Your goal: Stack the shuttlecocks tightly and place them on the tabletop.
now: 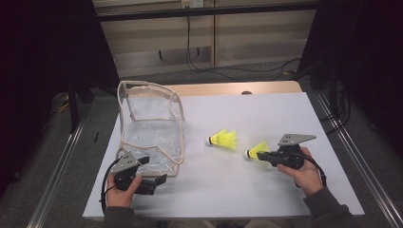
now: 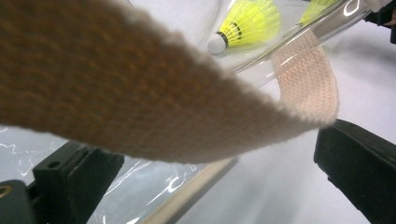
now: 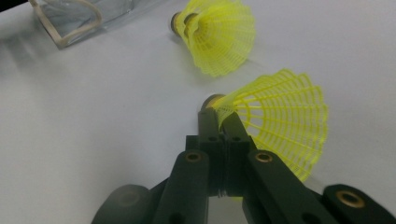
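Note:
My right gripper (image 1: 260, 155) lies low over the white table sheet (image 1: 285, 109), shut on the skirt edge of a yellow shuttlecock (image 1: 256, 150). In the right gripper view, the jaws (image 3: 223, 116) pinch that shuttlecock (image 3: 280, 121) near its cork. A second yellow shuttlecock (image 1: 223, 139) (image 3: 217, 35) lies loose just beyond. My left gripper (image 1: 154, 170) is at the near corner of a clear plastic bag with beige webbing trim (image 1: 152, 123). In the left gripper view, its jaws (image 2: 212, 161) stand wide apart, the beige strap (image 2: 140, 93) arching between them unpressed. Both shuttlecocks (image 2: 250, 21) show through the plastic.
The bag stands open and upright on the sheet's left half. A wooden table edge (image 1: 228, 88) runs behind the sheet. Metal rails (image 1: 351, 152) flank the table, and cables (image 1: 199, 61) trail on the floor beyond.

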Tool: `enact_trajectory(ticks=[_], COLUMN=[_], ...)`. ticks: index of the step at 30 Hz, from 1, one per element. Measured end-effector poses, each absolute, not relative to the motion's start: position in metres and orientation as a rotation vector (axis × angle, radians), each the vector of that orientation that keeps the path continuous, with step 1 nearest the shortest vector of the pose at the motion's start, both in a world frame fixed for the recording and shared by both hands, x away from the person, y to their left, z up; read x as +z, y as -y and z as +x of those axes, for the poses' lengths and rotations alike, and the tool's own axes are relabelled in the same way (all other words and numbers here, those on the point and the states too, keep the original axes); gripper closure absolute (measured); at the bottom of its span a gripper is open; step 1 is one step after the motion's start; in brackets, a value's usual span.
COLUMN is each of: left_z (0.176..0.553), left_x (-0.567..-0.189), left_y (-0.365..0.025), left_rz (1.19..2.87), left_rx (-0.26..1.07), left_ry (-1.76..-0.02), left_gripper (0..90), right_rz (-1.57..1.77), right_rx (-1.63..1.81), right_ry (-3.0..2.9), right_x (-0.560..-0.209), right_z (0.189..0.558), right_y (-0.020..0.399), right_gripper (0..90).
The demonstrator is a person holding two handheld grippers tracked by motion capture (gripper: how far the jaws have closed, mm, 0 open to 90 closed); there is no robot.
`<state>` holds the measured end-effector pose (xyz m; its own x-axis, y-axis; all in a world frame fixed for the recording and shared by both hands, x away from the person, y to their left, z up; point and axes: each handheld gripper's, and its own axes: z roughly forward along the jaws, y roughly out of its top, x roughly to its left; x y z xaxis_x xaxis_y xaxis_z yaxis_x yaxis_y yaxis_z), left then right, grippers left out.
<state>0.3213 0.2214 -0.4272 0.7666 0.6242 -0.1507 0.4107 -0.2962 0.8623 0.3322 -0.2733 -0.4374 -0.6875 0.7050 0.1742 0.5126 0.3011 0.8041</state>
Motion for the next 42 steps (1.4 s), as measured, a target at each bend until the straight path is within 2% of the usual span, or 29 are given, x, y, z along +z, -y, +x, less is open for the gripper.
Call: enact_trajectory(ticks=[13,27,42], left_z=[0.3213,0.3211,0.3207], left_x=[-0.4272,-0.4270,-0.4268], left_y=[-0.2215,-0.2215,-0.2215], left_rz=[1.932,1.933,1.930], left_rx=[0.260,0.260,0.260], left_ry=[-0.785,-0.785,-0.785], left_gripper=[1.6,1.6,1.6], right_rz=[1.120,1.125,1.139], right_rx=[1.286,1.277,1.336], right_ry=[-2.398,-2.421,-2.358], right_x=[-0.4430,-0.4457,-0.4393], right_z=[0.3264,0.3274,0.3327], right_y=[0.2734,0.2729,0.2712], right_gripper=[84.3,88.9,89.3])
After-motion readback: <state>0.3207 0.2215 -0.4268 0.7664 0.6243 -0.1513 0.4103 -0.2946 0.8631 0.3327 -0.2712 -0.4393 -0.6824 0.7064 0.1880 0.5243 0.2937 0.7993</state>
